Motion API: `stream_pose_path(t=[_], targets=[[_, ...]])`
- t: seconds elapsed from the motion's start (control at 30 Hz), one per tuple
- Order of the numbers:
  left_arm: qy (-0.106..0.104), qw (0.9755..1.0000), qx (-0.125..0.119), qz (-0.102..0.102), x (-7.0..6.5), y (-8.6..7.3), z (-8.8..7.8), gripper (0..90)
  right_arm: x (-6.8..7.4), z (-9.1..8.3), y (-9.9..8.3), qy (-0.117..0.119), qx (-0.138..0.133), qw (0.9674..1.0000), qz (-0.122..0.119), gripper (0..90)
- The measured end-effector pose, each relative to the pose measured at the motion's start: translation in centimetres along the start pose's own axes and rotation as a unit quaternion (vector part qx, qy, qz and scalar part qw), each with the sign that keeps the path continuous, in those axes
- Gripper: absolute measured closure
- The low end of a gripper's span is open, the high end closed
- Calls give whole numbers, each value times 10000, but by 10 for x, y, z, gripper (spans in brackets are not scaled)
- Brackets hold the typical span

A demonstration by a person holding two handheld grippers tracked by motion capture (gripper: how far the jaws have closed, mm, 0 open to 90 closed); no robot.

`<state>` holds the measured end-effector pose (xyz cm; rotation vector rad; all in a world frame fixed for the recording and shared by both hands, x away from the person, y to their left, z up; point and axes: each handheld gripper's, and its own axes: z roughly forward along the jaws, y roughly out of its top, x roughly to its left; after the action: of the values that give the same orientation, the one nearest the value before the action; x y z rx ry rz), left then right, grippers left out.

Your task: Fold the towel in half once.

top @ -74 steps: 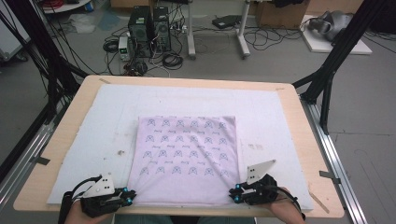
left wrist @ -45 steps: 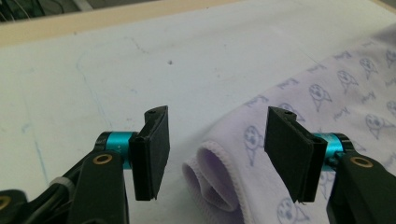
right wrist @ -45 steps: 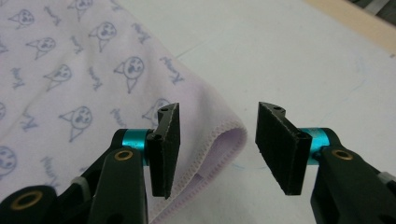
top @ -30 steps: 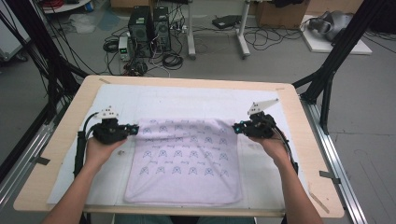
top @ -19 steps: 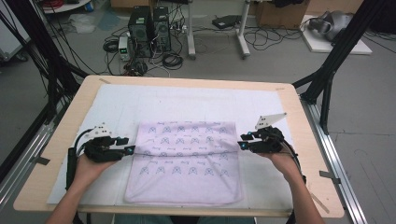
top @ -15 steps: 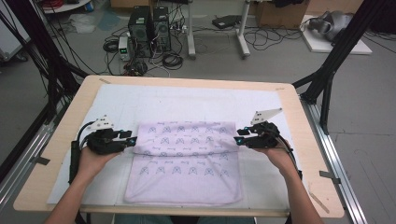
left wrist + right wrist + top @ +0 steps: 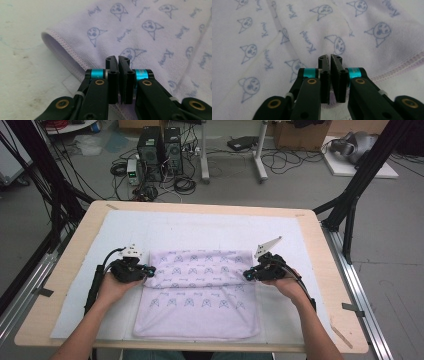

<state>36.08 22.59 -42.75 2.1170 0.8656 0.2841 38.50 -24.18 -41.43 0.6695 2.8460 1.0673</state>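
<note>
Now the towel lies folded, its far half drawn toward six o'clock since earlier. Left gripper and right gripper have just closed, seemingly pinching its fold's corners.

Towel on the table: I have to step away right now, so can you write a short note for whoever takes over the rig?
Left gripper: jaws have just closed and are shut at the towel's left edge. No cloth shows between the tips.
Right gripper: the same, shut at the right edge.
Things: the lilac printed towel lies flat on the white mat, near the person's side of the table.
Done: a flap lies folded across the towel's far part, ending about level with the grippers.
Left: probably another fold. Check first whether either gripper really has hold of the cloth.
</note>
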Motion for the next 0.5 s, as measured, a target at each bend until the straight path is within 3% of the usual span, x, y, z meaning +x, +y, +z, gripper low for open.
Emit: stream_pose_path(t=[0.07, 0.13, 0.2, 0.23, 0.3, 0.4, 0.5], targets=[[69, 9995, -303, -102, 1, 2, -6, 874, -2, -7, 2, -82, -152, 9998, 52, 894], [96, 9989, -439, -154, 3, 4, -11, 875, -5, -14, 4, -169, -244, 9995, 90, 894], [55, 9990, -399, -173, 4, 4, -11, 870, -5, -18, 7, -97, -309, 9994, 75, 859], [5, 9992, -348, -199, 4, 3, -9, 859, -4, -17, 8, -41, -351, 9994, 15, 753], [-92, 9994, -217, -236, 4, 3, -6, 735, -1, -12, 10, 255, -451, 9986, 47, 656], [-177, 9998, -20, -134, 0, 2, 0, 677, 5, -2, 13, 82, -122, 9997, -170, 626], [-123, 9996, 264, -22, -4, 0, 7, 663, 4, 5, 11, -17, 41, 9999, -131, 650]])
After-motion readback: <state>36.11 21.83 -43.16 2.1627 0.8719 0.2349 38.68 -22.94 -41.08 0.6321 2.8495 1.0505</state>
